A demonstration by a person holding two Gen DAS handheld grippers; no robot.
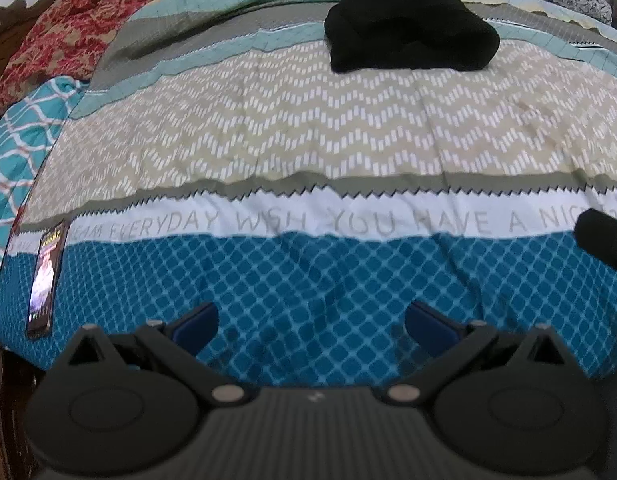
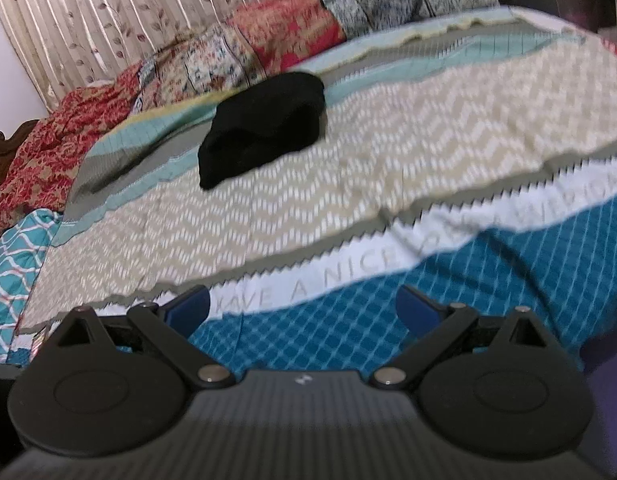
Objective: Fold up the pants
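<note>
Both tools, left tool (image 1: 311, 322) and right tool (image 2: 303, 310), gape wide and empty, well short of folded black pants (image 1: 410, 28)

Right wrist view is motion-blurred throughout: the black pants (image 2: 264, 124) read as a dark lump, folds and edges not resolvable. Printed lettering on the bedspread (image 2: 388, 152) smears out past "NICE". In the left wrist view the lettering is cut by the right edge at "NIC", and its start is hidden under the phone (image 1: 46, 276), whose screen content is too small and skewed to read. A dark cylindrical object (image 1: 602, 236) at the right edge is cropped; can't tell what it is. Pillows (image 1: 68, 36) are cut off at the top edge. Both tongs' bodies run off the bottom edge.
</note>
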